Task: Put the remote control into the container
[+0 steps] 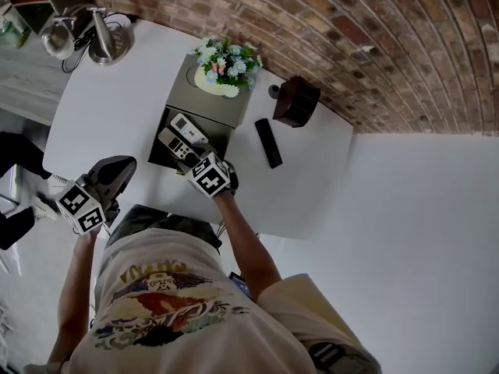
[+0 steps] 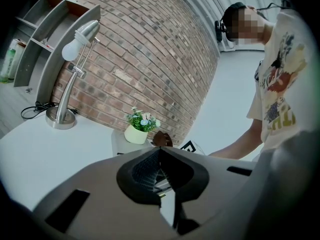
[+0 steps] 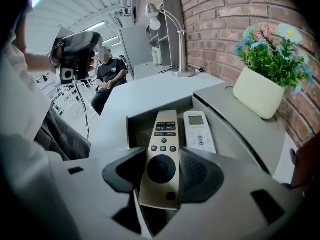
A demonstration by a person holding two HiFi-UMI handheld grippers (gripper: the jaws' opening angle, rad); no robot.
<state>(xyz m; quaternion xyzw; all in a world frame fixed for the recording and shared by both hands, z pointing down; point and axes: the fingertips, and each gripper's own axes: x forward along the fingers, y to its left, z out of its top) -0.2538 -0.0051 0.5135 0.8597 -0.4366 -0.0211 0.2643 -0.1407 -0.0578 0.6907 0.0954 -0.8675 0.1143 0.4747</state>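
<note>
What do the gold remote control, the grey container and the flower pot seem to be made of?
The gold remote control is likely plastic with satin metallic paint, judging by its soft, even sheen. The grey container has matte, smooth flat panels, perhaps painted metal or plastic. The flower pot is cream and matte, possibly ceramic; the look leaves it open.

The remote control [image 3: 161, 159] was pale gold with black buttons, the other remote [image 3: 199, 131] white, the container [image 3: 235, 119] grey, the table [image 3: 145, 91] white, the wall [image 3: 225, 14] red-brown brick, the flowers [image 1: 228, 59] blue.
</note>
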